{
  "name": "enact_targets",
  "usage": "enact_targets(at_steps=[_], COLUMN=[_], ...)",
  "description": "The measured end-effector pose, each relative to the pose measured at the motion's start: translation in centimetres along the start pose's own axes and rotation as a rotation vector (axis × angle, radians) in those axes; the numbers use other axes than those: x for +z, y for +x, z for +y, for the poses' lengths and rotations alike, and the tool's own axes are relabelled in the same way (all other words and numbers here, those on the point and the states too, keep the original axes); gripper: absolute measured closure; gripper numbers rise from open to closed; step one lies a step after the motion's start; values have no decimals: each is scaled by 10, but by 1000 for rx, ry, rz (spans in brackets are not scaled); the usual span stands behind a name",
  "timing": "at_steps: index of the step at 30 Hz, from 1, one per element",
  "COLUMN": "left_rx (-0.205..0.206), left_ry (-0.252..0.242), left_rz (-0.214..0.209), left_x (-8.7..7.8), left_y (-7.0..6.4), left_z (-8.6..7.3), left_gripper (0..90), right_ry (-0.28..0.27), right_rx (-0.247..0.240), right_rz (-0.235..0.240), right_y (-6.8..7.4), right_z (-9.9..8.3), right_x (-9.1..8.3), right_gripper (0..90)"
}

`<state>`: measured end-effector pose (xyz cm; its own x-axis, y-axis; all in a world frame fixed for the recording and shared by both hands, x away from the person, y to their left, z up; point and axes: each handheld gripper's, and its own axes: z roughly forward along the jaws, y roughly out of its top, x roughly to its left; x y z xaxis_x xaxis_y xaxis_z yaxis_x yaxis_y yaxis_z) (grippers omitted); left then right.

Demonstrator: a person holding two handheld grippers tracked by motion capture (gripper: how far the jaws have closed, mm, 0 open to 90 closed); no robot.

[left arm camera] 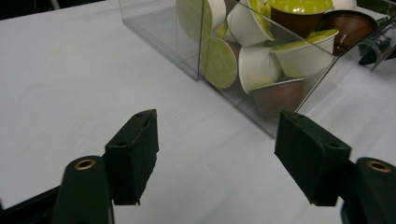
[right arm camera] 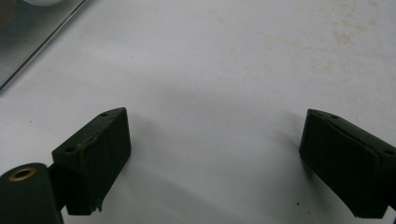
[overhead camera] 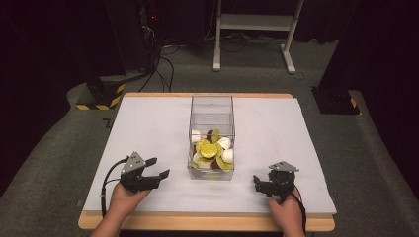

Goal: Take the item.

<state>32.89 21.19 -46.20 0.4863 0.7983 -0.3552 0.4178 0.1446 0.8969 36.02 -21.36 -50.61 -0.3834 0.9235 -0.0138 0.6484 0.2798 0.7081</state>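
White table: clear box holds coffee capsules.

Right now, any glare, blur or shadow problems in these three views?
High view: surroundings dark, table evenly lit, clear box walls reflective. Left gripper view: capsules fairly sharp, near jaws soft. Right gripper view: jaws cast soft shadows on the faintly stained white surface.
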Motion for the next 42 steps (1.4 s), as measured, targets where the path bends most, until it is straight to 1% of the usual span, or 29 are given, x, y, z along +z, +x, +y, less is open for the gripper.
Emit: enact_targets(at_steps=[2,3,5,6,8,11,12,13,16,18,19,20,23,24,26,29,30,31,34,35,36,39,40,42], left_rx=[12,9,26,23,28,16,14,29,28,37,34,46,50,46,62,71,67,78,76,67,75,64,54,65], left_ry=[-5,-8,-10,-18,-16,-20,-28,-29,-35,-30,-33,-30,-34,-37,-32,-32,-36,-32,-35,-38,-36,-39,-43,-40], left_rz=[-4,-8,-15,-20,-29,-47,-46,-45,-44,-45,-47,-50,-58,-63,-70,-72,-74,-75,-86,-90,-88,-102,-107,-112], left_x=[0,0,0,1,1,2,2,3,5,7,7,8,9,10,11,13,14,15,16,17,18,22,24,26], left_y=[-2,-4,-7,-8,-11,-14,-16,-16,-20,-22,-24,-25,-28,-29,-31,-35,-36,-36,-39,-40,-40,-42,-44,-46], left_z=[1,1,1,1,2,5,5,6,7,8,9,9,12,12,13,16,16,17,19,19,20,23,23,25], left_gripper=[355,371,403,421,452,496,517,535,568,587,600,611,616,621,644,663,669,678,699,700,701,701,701,696], right_ry=[0,0,0,0,0,1,1,1,1,1,0,0,0,1,0,0,1,1,1,0,0,0,0,0], right_rx=[0,0,0,0,0,0,0,0,0,0,0,0,0,0,0,0,0,0,0,0,0,0,0,0], right_rz=[0,0,1,1,0,0,0,0,0,0,0,0,0,1,0,1,0,1,0,1,0,0,0,0], right_y=[0,0,0,0,0,0,0,0,0,0,0,0,0,0,0,0,0,0,0,0,0,0,0,0], right_z=[0,0,0,0,0,0,0,0,0,0,0,0,0,0,0,0,0,0,0,0,0,0,0,0], right_x=[0,0,0,0,0,0,0,0,0,0,0,0,0,0,0,0,0,0,0,0,0,0,0,0], right_gripper=[89,89,89,89,89,89,89,89,89,89,89,89,89,89,89,89,89,89,89,89,89,89,89,89])
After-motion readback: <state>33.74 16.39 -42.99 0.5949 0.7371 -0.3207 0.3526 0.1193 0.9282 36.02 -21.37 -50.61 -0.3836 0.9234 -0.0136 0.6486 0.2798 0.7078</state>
